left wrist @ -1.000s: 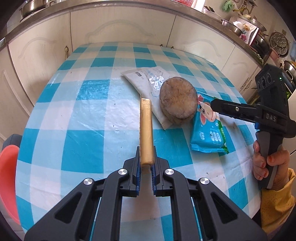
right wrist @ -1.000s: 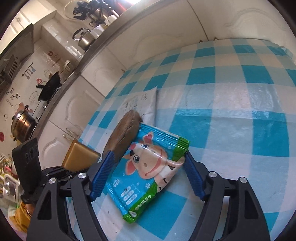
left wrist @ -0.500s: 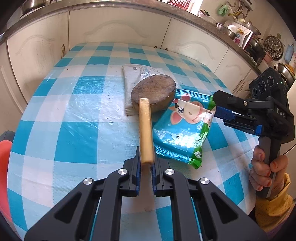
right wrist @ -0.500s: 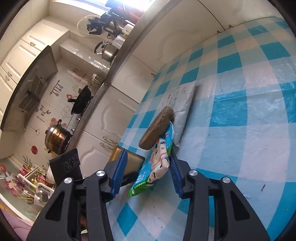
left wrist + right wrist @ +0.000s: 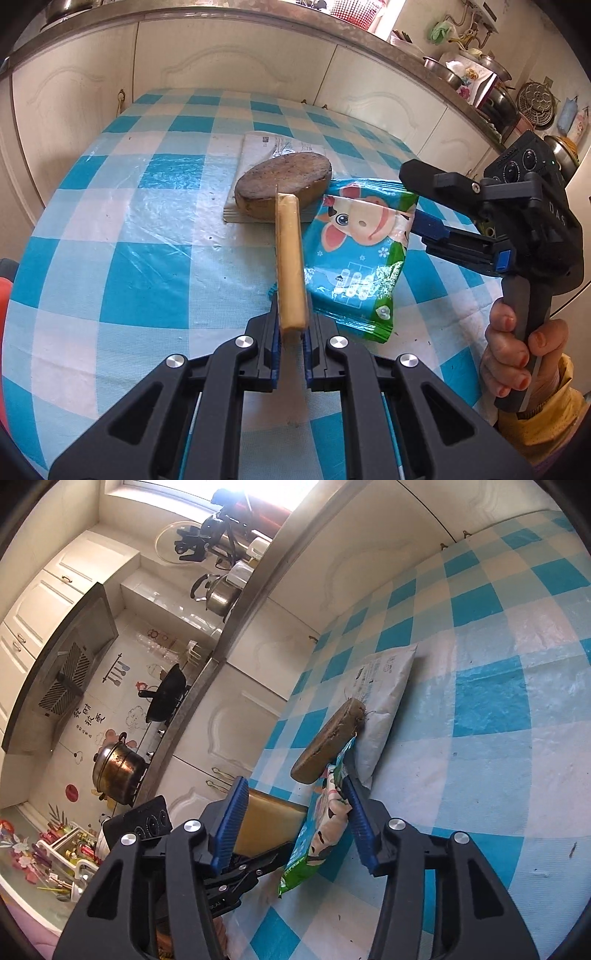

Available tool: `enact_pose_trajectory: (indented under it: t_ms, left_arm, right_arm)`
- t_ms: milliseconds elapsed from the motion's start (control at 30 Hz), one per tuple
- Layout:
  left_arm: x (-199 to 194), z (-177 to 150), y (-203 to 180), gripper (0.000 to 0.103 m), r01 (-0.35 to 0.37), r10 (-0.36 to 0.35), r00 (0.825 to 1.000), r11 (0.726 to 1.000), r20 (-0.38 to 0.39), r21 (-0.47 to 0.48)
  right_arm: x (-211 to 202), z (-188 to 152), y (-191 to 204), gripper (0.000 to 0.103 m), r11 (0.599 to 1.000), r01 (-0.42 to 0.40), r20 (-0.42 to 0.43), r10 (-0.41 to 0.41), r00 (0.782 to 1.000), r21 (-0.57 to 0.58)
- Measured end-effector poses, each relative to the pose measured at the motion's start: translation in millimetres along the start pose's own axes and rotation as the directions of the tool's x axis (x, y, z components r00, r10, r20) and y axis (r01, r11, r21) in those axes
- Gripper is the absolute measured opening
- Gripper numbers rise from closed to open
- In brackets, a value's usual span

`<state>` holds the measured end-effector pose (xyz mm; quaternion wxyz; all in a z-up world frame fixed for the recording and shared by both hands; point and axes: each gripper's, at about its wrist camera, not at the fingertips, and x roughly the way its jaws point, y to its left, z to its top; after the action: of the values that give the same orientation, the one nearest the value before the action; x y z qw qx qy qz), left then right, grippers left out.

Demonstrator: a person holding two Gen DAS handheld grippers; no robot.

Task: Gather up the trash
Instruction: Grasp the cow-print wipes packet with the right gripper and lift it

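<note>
Nearest to me, my left gripper (image 5: 291,332) had its jaws pressed tight on the near end of a tan wrapped bar (image 5: 290,258), which stuck out forward over the checked table (image 5: 147,229). I judged I was keeping it clamped as one piece of trash already collected while the other hand worked.

Just beyond it and to the right lay the blue cartoon packet (image 5: 358,254), tipped up on edge with its lower end near the cloth. My right gripper (image 5: 295,834) straddled it; the jaws had just been opening a little, and the packet stood between them, leaning against one blue pad while the other pad stood clear of it. So I took this as a grip not yet secure, and the packet looked free to slip.

The right hand (image 5: 517,354) held its handle upright at the table's right edge, a yellow sleeve below it, the gripper pointing in across the table, slightly downward.

Farther off, a brown round slab (image 5: 282,184) rested on a white pouch (image 5: 273,147), touching the packet's far edge. Both looked like trash yet to gather.
</note>
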<state>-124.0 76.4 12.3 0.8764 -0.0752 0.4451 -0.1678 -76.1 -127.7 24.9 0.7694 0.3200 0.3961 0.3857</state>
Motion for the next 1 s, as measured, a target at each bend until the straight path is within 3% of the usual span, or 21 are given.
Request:
enact_pose_trajectory:
  t_ms: [200, 333, 433, 500, 600, 700, 800, 1000]
  left_arm:
    - [0, -1, 4, 0.011, 0.025, -0.025, 1.0, 1.0, 0.008, -0.007]
    - [0, -1, 7, 0.011, 0.044, -0.043, 0.999, 0.999, 0.012, -0.021]
    - [1, -1, 9, 0.011, 0.057, -0.056, 0.998, 0.998, 0.014, -0.033]
    - [1, -1, 11, 0.011, 0.066, -0.065, 0.998, 0.997, 0.016, -0.04]
    - [1, -1, 12, 0.011, 0.069, -0.068, 0.998, 0.997, 0.017, -0.043]
    - [1, -2, 13, 0.011, 0.071, -0.07, 0.997, 0.996, 0.02, -0.047]
    - [0, -2, 15, 0.011, 0.08, -0.079, 0.997, 0.995, 0.025, -0.056]
    - [-2, -4, 18, 0.011, 0.084, -0.082, 0.996, 0.995, 0.034, -0.058]
  right_arm:
    - [-1, 0, -1, 0.052, 0.992, -0.116, 0.028, 0.115, 0.993, 0.045]
    - [4, -1, 10, 0.049, 0.999, -0.029, 0.015, 0.029, 0.999, -0.017]
    - [5, -3, 11, 0.048, 0.999, -0.044, 0.012, 0.044, 0.999, -0.011]
    - [6, -4, 12, 0.048, 1.0, 0.004, 0.018, -0.004, 1.0, -0.02]
    - [13, -12, 18, 0.05, 0.98, 0.167, -0.002, -0.168, 0.986, -0.108]
    - [17, -18, 22, 0.039, 0.958, 0.247, 0.012, -0.248, 0.969, -0.143]
    - [14, -17, 18, 0.015, 0.953, 0.276, 0.017, -0.276, 0.961, -0.123]
    - [9, -23, 16, 0.013, 0.946, 0.309, 0.027, -0.308, 0.951, -0.099]
